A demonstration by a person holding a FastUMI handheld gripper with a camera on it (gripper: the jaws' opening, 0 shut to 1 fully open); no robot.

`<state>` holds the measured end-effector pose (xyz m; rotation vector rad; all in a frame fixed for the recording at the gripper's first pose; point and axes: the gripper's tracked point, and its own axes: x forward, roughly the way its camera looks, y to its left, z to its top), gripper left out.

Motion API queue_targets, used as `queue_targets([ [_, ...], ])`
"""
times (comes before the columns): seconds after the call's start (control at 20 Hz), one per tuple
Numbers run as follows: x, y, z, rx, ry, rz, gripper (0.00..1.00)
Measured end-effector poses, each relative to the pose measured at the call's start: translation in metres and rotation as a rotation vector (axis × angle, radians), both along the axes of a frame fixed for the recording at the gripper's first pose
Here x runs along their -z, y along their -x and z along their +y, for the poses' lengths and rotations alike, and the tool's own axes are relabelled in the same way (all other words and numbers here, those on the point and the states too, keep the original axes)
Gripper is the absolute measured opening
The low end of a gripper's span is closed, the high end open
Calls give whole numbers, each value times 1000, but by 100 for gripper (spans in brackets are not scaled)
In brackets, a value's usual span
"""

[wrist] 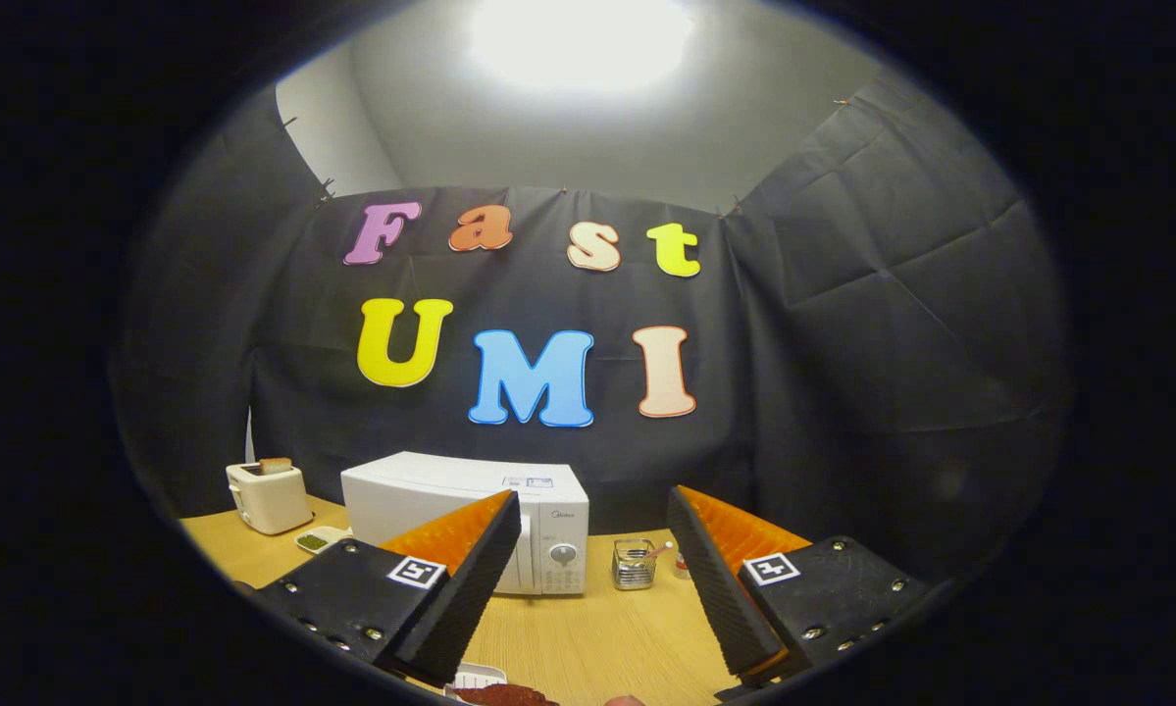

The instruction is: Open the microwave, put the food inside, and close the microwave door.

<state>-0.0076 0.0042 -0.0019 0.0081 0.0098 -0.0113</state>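
Farthest left on the wooden table (588,642) stands a cream toaster (268,497) with a slice of bread (275,465) poking up from its slot. Just right of it, near the microwave's corner, lies a small white dish (317,539) holding something green. Then comes the white microwave (470,515), set back against the dark cloth wall, its door closed and its round dial (563,554) facing me; my left finger crosses in front of its lower front. My gripper (594,574) hangs above the table with its two fingers spread wide apart, nothing between them but bare wood and the microwave's control panel beyond. Down between the fingers, right below me, I see the edge of a white tray (475,677) with reddish-brown food (504,695) on it. Right of the microwave sits a small clear container (634,564) with sticks in it, and a tiny bottle (681,561) peeks out just beside my right finger.
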Motion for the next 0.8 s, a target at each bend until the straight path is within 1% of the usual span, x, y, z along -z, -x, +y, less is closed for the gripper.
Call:
queue_targets([
  [0.3, 6, -5, 13, -21, -17, 25, 95],
  [0.65, 4, -23, 37, -142, -31, 26, 95],
  [0.8, 12, -38, 43, -169, -25, 43, 95],
])
